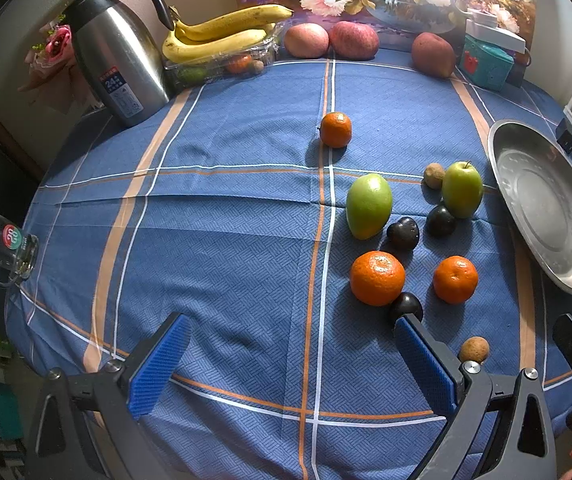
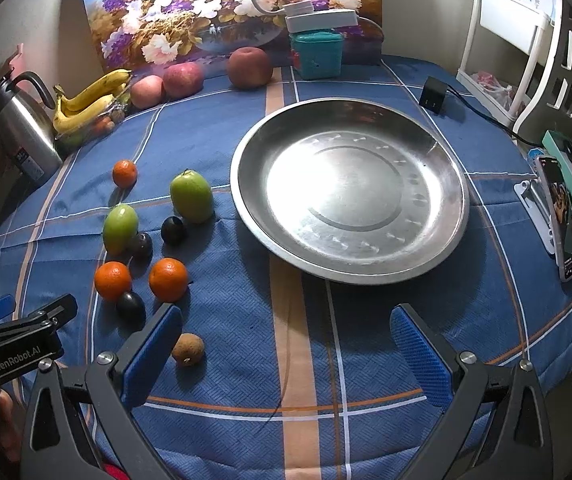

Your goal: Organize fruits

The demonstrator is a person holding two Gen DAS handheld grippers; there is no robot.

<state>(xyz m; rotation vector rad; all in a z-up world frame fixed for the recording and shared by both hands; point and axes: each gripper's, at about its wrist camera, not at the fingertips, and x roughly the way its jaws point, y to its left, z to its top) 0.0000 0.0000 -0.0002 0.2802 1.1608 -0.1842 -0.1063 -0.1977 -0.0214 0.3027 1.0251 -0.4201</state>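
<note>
Both the left gripper [image 1: 290, 364] and the right gripper [image 2: 286, 356] hang over the blue checked bench [image 1: 226, 240] with their fingers spread wide, nothing between them. The loose fruit, namely tangerines [image 1: 377, 278], a green mango [image 1: 368, 206], a green apple [image 1: 462, 189], dark plums [image 1: 403, 233] and small brown longans [image 2: 188, 349], lies clustered just left of the bare steel plate [image 2: 350, 264].

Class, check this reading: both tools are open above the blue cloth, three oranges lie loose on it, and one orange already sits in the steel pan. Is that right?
One detail is wrong: the steel pan holds nothing, as the right wrist view shows. The rest stands: the left tool and right tool are open, and the three oranges lie on the blue cloth.
</note>
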